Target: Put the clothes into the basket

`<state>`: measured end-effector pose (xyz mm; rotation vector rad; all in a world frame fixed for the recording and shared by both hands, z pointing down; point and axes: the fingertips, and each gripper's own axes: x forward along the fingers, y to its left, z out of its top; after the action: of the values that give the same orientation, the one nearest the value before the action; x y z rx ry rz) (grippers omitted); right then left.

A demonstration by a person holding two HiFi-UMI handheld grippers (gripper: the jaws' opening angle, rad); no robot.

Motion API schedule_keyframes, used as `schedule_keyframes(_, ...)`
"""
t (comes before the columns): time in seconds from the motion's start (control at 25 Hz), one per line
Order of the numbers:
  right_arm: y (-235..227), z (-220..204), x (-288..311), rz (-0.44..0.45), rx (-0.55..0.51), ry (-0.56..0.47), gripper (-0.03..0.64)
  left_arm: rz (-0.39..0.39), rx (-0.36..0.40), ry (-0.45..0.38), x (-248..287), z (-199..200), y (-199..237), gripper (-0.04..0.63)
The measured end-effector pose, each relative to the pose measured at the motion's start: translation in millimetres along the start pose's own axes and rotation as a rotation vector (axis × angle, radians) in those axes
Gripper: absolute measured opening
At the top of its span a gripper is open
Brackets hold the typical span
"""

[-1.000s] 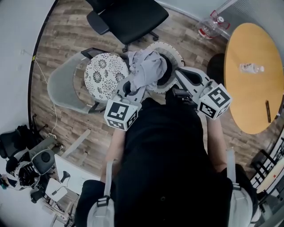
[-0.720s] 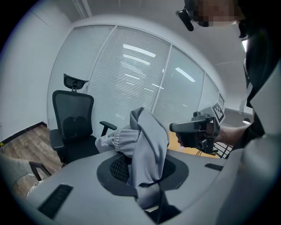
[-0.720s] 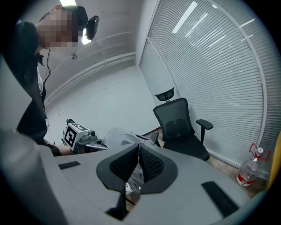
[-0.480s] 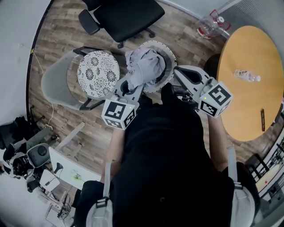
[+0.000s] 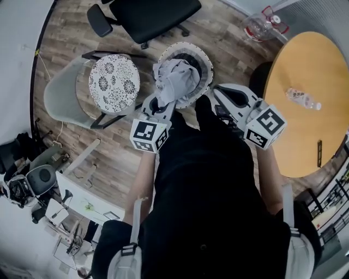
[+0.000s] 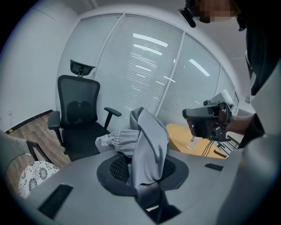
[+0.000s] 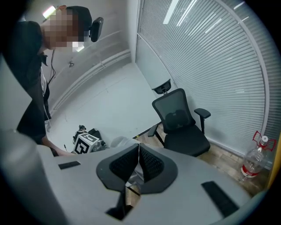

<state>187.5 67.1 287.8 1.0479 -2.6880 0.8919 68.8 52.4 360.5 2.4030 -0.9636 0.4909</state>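
A grey garment (image 5: 175, 82) hangs bunched over a round basket (image 5: 204, 60) with a patterned rim and a dark inside. My left gripper (image 5: 162, 101) is shut on the garment from the near side. In the left gripper view the cloth (image 6: 149, 140) is clamped between the pads and rises in a fold above them. My right gripper (image 5: 221, 95) hovers just right of the basket, apart from the cloth. Its pads (image 7: 149, 162) meet at the tips with nothing between them. The left gripper's marker cube (image 7: 85, 143) shows beyond the right jaws.
A grey chair with a patterned cushion (image 5: 113, 83) stands left of the basket, and a black office chair (image 5: 147, 16) behind it. A round wooden table (image 5: 305, 125) with a small bottle (image 5: 302, 98) is at the right. A large water bottle (image 5: 262, 24) stands on the floor.
Both grippers have moved forward and somewhat down, and the garment now hangs more squarely over the basket's opening. The left grip has not changed.
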Motion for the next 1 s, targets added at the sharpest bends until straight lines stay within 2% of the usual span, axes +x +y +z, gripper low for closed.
schedule_keyframes(0.44,-13.2,-48.0,1.8,0.067,0.084,0.095,0.017,0.022,-0.026,0.173,57.6,-84.1,19.1,0.095)
schedule_keyframes(1.0,-59.3,-95.3,6.1,0.023,0.112,0.13,0.017,0.032,-0.076,0.356,141.1,-179.7,46.1,0.095)
